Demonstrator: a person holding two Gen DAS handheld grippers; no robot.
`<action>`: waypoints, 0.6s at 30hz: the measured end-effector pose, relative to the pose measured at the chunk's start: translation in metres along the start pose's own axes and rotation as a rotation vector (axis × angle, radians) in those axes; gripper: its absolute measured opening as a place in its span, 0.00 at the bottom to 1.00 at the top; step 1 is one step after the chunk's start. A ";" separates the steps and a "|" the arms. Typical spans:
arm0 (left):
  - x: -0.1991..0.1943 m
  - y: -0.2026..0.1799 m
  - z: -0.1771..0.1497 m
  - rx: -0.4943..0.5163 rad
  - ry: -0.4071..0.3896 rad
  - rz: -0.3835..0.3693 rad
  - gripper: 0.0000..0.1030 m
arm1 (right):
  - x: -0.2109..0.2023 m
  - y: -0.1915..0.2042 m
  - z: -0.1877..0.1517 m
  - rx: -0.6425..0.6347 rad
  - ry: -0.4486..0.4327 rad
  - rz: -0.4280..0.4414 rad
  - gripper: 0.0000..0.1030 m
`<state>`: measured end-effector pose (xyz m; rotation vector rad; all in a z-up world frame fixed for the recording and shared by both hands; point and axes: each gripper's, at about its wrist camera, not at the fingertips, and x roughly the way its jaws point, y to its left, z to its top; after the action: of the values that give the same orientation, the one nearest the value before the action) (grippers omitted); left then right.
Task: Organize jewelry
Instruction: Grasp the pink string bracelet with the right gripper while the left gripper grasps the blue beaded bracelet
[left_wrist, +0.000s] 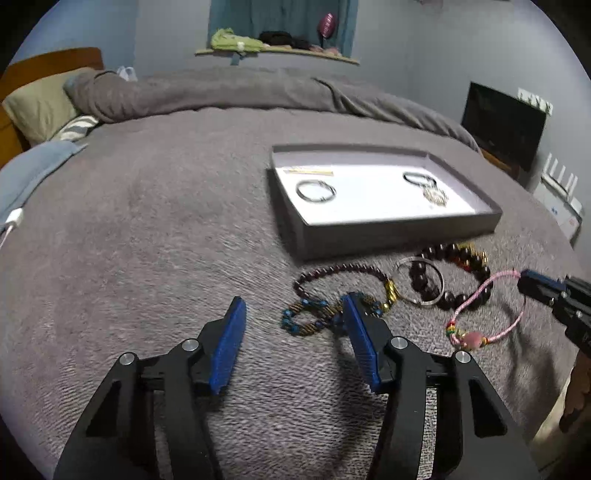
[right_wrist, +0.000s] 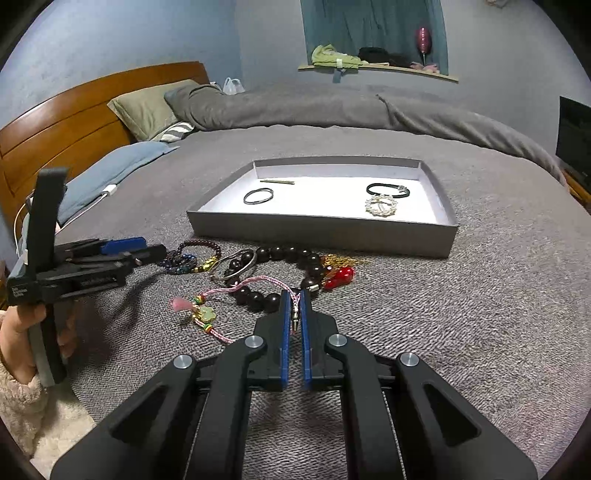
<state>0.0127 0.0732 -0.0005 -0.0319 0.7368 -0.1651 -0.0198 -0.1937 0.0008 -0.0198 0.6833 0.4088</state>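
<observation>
Our right tool (right_wrist: 294, 301) is clenched on the pink cord bracelet (right_wrist: 236, 288), which trails toward 10 o'clock across the grey bed cover (right_wrist: 461, 314). Our left tool (left_wrist: 293, 308) is released, fingers spread wide, its right finger (left_wrist: 360, 332) over the blue-beaded bracelet (left_wrist: 306, 317). The remaining bracelets lie bunched along the near wall of the grey tray (left_wrist: 388, 236), the dark wooden beads (right_wrist: 280, 254) closest to that edge. Inside the tray, a metal ring (left_wrist: 316, 191) sits at 10 o'clock and a black hair tie (left_wrist: 419, 180) at 2, with bare floor between. Open blanket stretches toward 9 o'clock.
</observation>
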 end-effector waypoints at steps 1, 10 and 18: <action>-0.001 0.001 0.001 0.000 -0.002 0.004 0.53 | 0.001 0.000 0.000 -0.004 0.001 0.000 0.05; 0.029 0.001 0.000 0.030 0.111 -0.017 0.28 | 0.011 -0.003 0.001 0.011 0.025 0.015 0.05; 0.038 0.002 -0.003 0.043 0.161 -0.039 0.26 | 0.014 -0.003 0.002 0.008 0.033 0.022 0.05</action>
<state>0.0388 0.0692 -0.0282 0.0080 0.8930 -0.2221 -0.0078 -0.1916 -0.0064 -0.0111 0.7187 0.4274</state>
